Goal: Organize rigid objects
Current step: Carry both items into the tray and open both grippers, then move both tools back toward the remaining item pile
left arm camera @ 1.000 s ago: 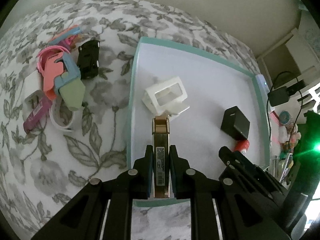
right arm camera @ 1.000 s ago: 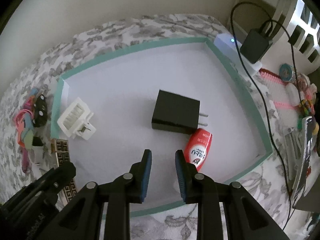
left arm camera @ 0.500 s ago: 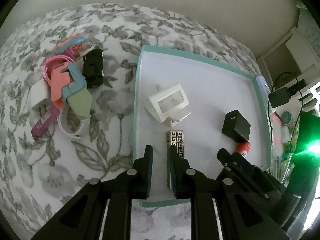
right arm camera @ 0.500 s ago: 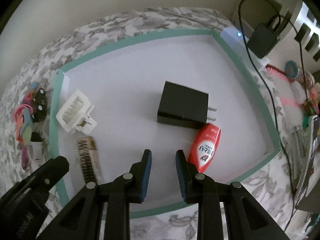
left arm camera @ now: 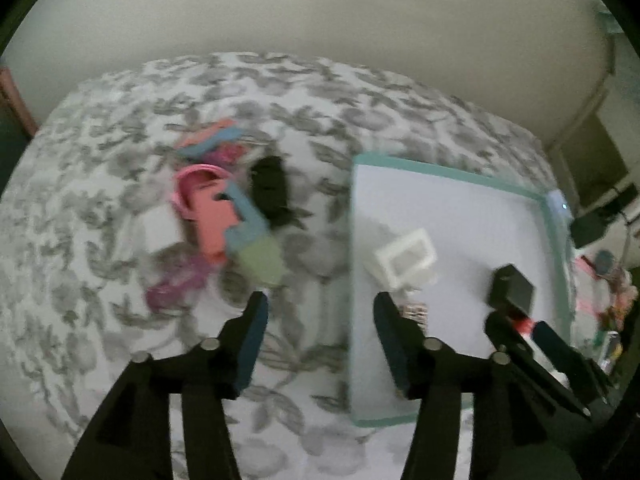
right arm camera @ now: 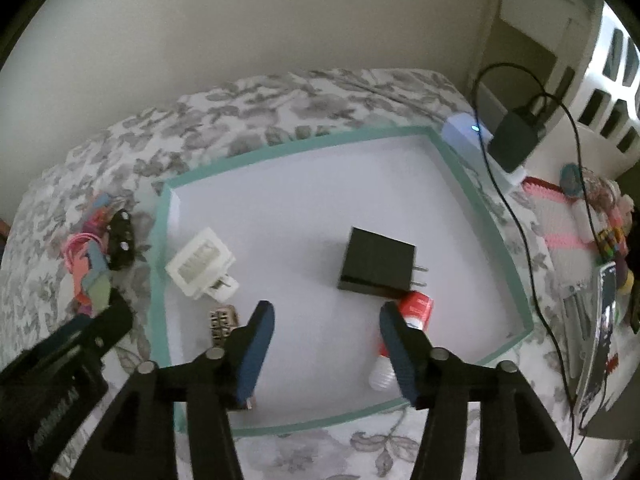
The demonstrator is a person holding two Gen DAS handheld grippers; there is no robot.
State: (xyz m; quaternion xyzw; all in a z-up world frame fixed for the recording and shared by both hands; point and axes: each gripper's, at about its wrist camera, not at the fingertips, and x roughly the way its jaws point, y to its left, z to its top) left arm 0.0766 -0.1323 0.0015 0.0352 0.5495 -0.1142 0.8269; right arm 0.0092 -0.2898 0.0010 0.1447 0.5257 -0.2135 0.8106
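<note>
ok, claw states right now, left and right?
Left claw: opening, nothing between its jaws.
Right claw: opening, nothing held.

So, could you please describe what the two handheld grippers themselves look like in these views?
Both match: the left gripper and right gripper have matte black angular bodies, round silver bolt heads at the joints, and two straight fingers faced with dark blue pads. The left one's side bears pale lettering, too blurred to read. No cables or sleeves show.

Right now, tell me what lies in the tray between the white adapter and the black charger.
Nothing: in the right wrist view, only bare tray floor separates the white adapter from the black charger.
</note>
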